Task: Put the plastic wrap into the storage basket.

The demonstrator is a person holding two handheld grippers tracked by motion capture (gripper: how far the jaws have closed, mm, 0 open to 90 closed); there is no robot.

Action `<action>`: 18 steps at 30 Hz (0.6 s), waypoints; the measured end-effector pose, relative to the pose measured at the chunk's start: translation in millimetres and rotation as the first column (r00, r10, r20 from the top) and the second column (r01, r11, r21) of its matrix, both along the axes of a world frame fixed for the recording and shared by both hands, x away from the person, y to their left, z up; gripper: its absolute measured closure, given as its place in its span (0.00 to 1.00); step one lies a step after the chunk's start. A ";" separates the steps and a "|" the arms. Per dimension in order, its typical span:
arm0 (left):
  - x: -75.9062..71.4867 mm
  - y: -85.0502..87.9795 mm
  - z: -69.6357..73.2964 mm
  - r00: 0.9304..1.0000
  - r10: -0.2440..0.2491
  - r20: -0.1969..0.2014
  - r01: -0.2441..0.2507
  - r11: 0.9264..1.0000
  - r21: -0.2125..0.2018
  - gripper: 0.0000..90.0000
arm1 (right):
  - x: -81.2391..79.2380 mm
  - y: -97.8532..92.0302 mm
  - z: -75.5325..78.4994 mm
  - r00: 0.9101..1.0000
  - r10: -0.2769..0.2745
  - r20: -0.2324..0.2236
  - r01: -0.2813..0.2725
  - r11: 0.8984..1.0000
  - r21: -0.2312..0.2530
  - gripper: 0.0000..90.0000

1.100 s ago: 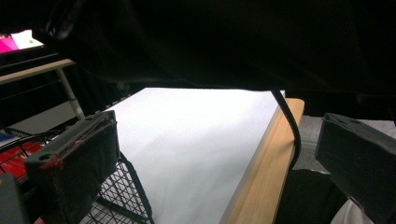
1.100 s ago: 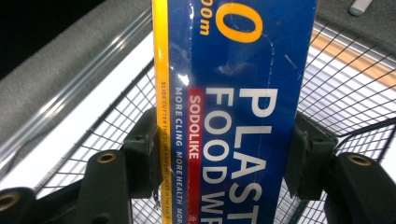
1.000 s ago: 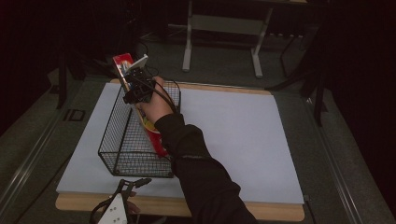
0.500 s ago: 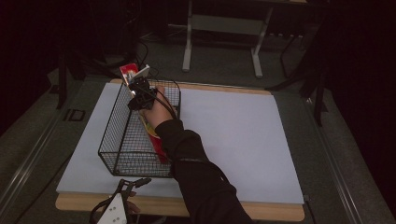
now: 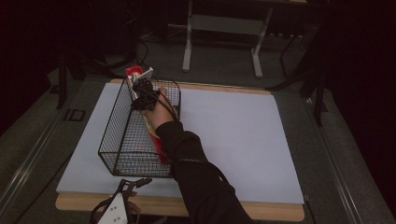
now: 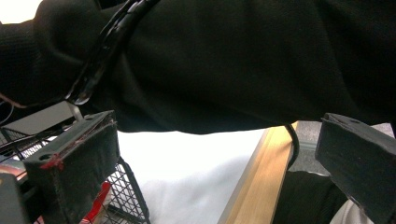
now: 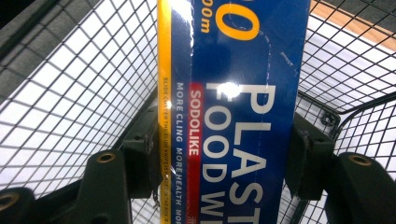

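Observation:
A long box of plastic food wrap (image 7: 233, 93), blue on its face with a yellow and red edge, is clamped between the pads of my right gripper (image 7: 224, 158). In the high view the right gripper (image 5: 142, 91) is at the far end of a black wire basket (image 5: 116, 135). The box (image 5: 156, 140) runs lengthwise inside the basket, and its far end (image 5: 135, 72) pokes above the far rim. My left gripper (image 5: 133, 184) rests by the table's front edge, just in front of the basket. Its jaws (image 6: 219, 163) stand wide apart with nothing between them.
The basket sits on a white sheet (image 5: 243, 135) that covers a wooden table (image 5: 261, 210). The right arm's dark sleeve (image 6: 233, 60) crosses above the left gripper. A metal stand (image 5: 219, 42) and cables lie on the dark floor beyond the table.
The right hand has sunk with the box, bringing its far end from above the basket down to the far rim. The left gripper has stayed put.

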State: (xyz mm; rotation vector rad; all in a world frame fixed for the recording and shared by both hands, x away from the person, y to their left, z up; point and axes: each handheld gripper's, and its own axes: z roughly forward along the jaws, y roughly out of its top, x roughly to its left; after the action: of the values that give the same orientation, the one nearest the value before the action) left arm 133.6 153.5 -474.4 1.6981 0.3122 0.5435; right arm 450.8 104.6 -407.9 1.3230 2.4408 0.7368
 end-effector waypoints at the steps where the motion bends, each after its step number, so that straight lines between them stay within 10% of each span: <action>1: -0.1 -0.2 0.0 1.000 0.000 0.001 0.000 1.000 0.000 0.00 | 0.1 0.8 0.2 1.000 0.004 -0.003 -0.004 1.000 -0.001 0.43; 18: 0.1 0.3 0.2 1.000 0.000 0.000 0.000 1.000 0.000 0.00 | 0.5 3.4 -1.1 0.999 0.045 -0.006 -0.045 0.999 0.005 0.41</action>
State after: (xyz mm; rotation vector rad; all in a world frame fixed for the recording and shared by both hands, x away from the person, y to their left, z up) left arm 133.7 153.8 -474.2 1.6978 0.3127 0.5434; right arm 451.3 107.9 -409.0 1.2775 2.4825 0.7520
